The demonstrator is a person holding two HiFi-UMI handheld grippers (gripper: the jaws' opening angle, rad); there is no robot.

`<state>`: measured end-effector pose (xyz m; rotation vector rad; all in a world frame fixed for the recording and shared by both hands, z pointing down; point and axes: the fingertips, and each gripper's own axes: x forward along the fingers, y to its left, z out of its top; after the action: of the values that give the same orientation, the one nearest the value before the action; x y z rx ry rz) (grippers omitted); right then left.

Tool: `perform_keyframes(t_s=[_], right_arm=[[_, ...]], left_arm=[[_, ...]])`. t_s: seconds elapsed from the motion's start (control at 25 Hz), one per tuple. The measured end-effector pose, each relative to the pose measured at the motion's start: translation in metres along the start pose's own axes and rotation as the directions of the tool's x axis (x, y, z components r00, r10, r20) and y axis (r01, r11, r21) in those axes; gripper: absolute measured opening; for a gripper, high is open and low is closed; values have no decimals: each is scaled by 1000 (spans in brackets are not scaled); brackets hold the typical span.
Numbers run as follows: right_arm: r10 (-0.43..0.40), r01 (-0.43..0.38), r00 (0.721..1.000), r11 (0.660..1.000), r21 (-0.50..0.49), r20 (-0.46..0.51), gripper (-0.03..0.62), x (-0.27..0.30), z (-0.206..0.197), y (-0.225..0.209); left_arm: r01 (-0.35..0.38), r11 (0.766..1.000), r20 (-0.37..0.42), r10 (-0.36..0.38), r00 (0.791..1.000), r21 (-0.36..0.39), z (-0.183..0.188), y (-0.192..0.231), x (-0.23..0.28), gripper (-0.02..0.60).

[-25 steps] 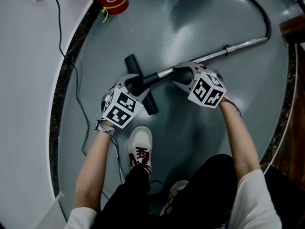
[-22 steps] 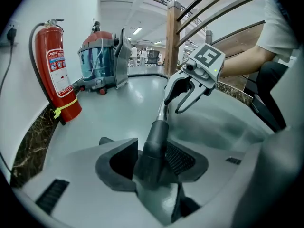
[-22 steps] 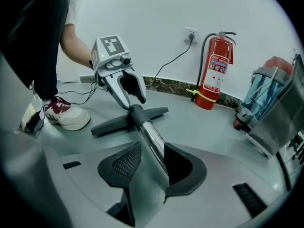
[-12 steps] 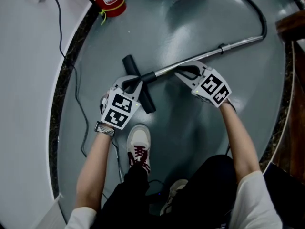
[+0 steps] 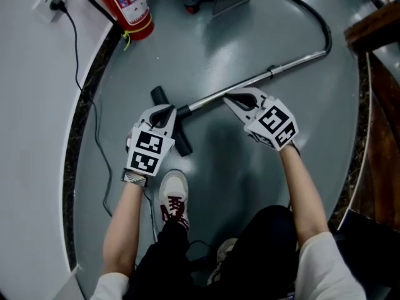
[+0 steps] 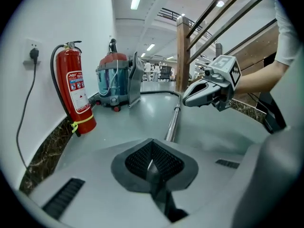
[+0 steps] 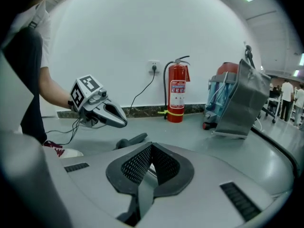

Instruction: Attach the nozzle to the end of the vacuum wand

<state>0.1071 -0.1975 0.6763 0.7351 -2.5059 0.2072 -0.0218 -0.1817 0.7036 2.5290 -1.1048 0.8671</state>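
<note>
Head view: check nozzle (image 5: 182,144) seating on wand (image 5: 294,64); risk of separation from partial insertion. Left gripper (image 5: 165,110), right gripper (image 5: 230,100) both clenched empty.

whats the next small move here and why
Probably draw the left gripper and right gripper back, clear of the vacuum wand. The nozzle already looks joined to its end, and both grippers have their fingers shut on nothing. Whether the joint is fully seated cannot be told.
</note>
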Motion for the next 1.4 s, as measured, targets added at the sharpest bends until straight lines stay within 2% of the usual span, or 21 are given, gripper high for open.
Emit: perform_keyframes(t_s=[0.28,0.6,0.84,0.96,1.16,1.4], right_arm=[[-158,152,981,986,64,115,28,-66,52,-26],[-305,282,927,950,130,220,28,-154,117,-52],[-365,327,895,928,180,258,28,-207,151,-37],[-399,345,869,913,218,293,28,-232,172,-25],[-426,368,835,903,220,348,28,-272,204,-5],[-461,397,801,886,239,382,28,-312,238,-3]], left_arm=[[-11,1000,105,8,994,29,76,-3,-20,0],[-25,995,214,4,977,95,168,-12,-58,0],[-26,994,284,-4,959,104,218,-37,-92,0],[-36,995,329,3,944,93,243,-47,-113,0],[-50,992,394,1,919,113,280,-70,-145,0],[-18,990,440,-44,897,137,323,-86,-164,0]])
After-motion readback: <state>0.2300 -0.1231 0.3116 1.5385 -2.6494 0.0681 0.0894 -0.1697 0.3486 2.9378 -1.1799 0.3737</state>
